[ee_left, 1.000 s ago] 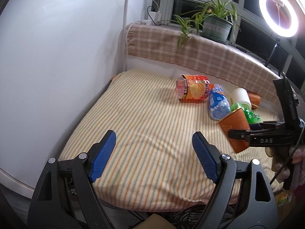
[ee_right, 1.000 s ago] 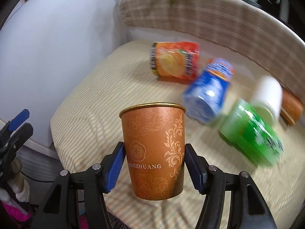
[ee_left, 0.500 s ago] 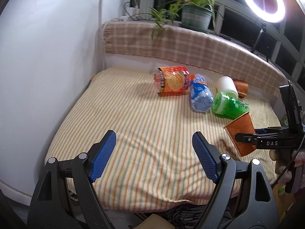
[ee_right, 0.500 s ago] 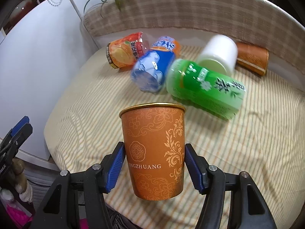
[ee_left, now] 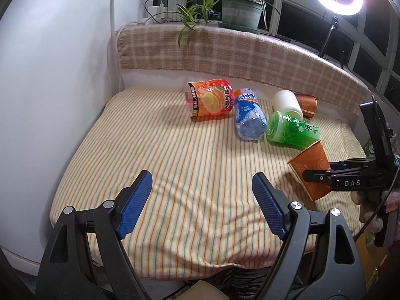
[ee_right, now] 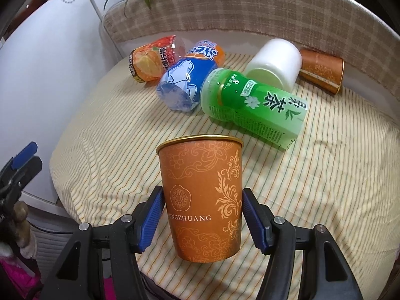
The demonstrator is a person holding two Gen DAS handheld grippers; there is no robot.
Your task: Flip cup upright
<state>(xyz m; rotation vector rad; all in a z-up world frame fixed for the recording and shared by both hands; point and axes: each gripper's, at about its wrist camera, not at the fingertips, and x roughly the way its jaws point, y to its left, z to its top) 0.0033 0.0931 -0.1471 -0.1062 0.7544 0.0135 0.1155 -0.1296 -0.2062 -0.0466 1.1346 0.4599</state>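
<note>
Orange cup (ee_right: 203,200) clamped in right gripper (ee_right: 203,221), rim up.
Left gripper (ee_left: 202,202) spread wide over striped cloth (ee_left: 175,165), holding nothing.

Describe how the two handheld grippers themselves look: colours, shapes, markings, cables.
Both are black plastic clamp-style frames with silver rivets and blue, cross-hatched finger pads. Seen side-on from the left gripper, the right gripper bears white "DAS" lettering, carries a dark upright block above it, and has a thin black cable trailing beside a light glove.

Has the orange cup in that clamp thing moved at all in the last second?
Yes. In the left wrist view the orange cup, held by the right gripper, has come down and nearer, now below the green bottle rather than level with it.
</note>
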